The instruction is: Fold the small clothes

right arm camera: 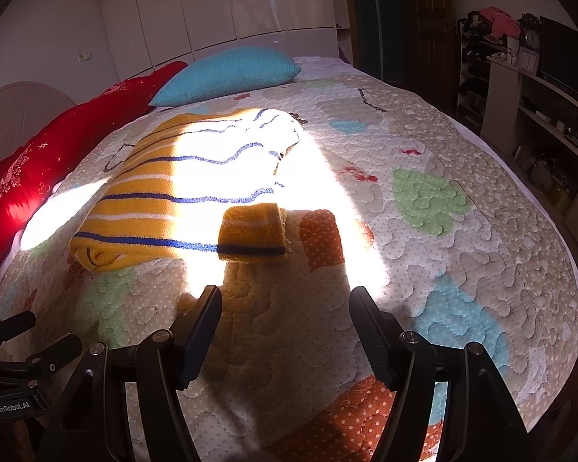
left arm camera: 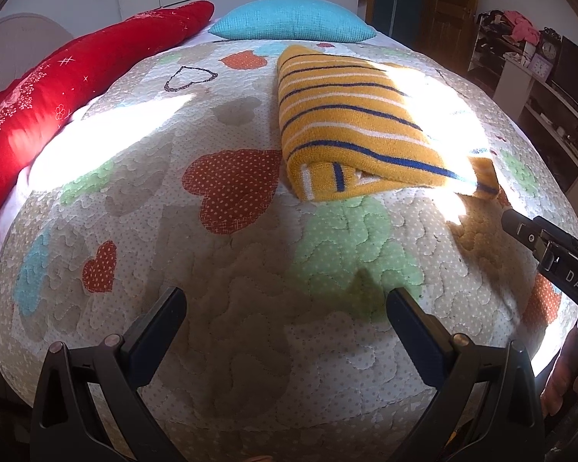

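Observation:
A yellow knit garment with white and dark blue stripes (left arm camera: 350, 123) lies folded on the quilted bedspread (left arm camera: 250, 269); it also shows in the right wrist view (right arm camera: 165, 200), with a cuffed end (right arm camera: 252, 235) sticking out at its near right corner. My left gripper (left arm camera: 285, 308) is open and empty, low over the quilt, nearer than the garment and to its left. My right gripper (right arm camera: 285, 304) is open and empty, just short of the cuffed end. The right gripper's body shows at the right edge of the left wrist view (left arm camera: 551, 254).
A long red pillow (left arm camera: 57, 96) lies along the bed's left side and a blue cushion (left arm camera: 293, 19) at its far end. Shelves with clutter (right arm camera: 528, 107) stand right of the bed. Strong sunlight crosses the quilt. The left gripper's body shows at lower left (right arm camera: 15, 365).

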